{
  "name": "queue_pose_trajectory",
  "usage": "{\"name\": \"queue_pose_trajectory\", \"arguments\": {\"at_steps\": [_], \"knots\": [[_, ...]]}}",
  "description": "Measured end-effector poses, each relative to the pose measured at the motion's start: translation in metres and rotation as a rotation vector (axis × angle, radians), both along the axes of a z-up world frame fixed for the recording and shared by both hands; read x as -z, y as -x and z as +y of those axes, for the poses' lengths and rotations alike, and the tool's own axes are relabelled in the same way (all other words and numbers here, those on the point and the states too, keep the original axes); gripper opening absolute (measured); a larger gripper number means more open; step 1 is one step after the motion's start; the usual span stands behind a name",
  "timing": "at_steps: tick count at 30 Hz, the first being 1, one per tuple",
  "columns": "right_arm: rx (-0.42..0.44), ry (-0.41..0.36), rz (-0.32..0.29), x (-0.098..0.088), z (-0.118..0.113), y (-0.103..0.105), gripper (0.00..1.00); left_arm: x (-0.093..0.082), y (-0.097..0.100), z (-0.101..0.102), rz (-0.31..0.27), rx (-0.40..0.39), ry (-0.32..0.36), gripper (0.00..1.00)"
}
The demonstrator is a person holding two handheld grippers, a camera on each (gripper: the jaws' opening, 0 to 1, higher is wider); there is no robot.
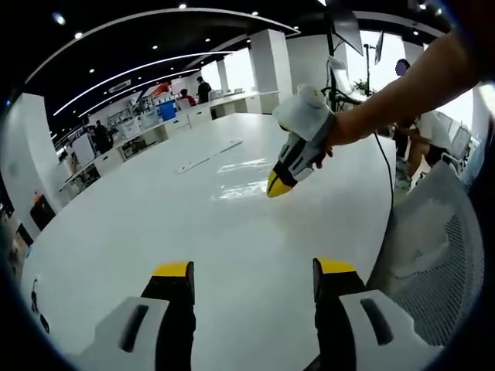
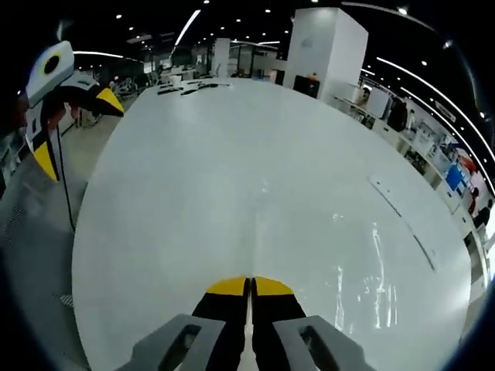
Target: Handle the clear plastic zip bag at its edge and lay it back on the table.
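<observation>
The right gripper point(image 1: 280, 184) is pressing its jaws together on the near edge of the clear plastic zip bag point(image 1: 244, 176), which is lying flat on the white table point(image 1: 155, 216); the left gripper point(image 1: 251, 270) is hovering spread, holding nothing; the pinch should be staying on the edge alone, lifting gently; the bag is looking empty, judging through its film

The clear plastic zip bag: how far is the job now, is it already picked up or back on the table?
Done: the right hand-held gripper has reached the near edge of the clear plastic zip bag, and its jaws look shut there. In hand: the edge grip; the bag lies flat on the white round table, and whether it was lifted cannot be told. Left: release and withdraw. The left hand-held gripper is open and away.
</observation>
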State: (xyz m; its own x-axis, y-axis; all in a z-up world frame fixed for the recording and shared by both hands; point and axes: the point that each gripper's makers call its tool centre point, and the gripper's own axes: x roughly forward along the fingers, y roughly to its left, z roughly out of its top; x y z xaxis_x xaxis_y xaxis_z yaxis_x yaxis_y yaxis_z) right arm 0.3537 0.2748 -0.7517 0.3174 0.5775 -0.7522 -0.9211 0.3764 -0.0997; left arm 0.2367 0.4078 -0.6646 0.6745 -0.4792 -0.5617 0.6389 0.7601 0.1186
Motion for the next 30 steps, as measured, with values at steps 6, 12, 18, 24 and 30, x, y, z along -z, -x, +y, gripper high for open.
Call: {"name": "queue_pose_trajectory", "arguments": {"at_steps": [6,12,18,24,30], "knots": [[-0.049,0.024,-0.013,-0.003,0.000,0.007,0.00,0.004,0.003,-0.004,0.010,0.001,0.009,0.59],[-0.116,0.040,-0.033,-0.010,0.001,0.018,0.00,0.012,0.006,-0.002,0.024,0.003,0.004,0.59],[-0.163,0.040,-0.049,-0.019,0.004,0.026,0.00,0.016,0.007,-0.004,0.028,0.016,-0.006,0.59],[-0.203,0.037,-0.059,-0.027,0.006,0.030,0.00,0.011,0.004,-0.009,0.018,0.034,-0.014,0.58],[-0.225,0.027,-0.069,-0.036,0.007,0.036,0.00,0.010,-0.001,-0.011,0.011,0.051,-0.022,0.58]]}}
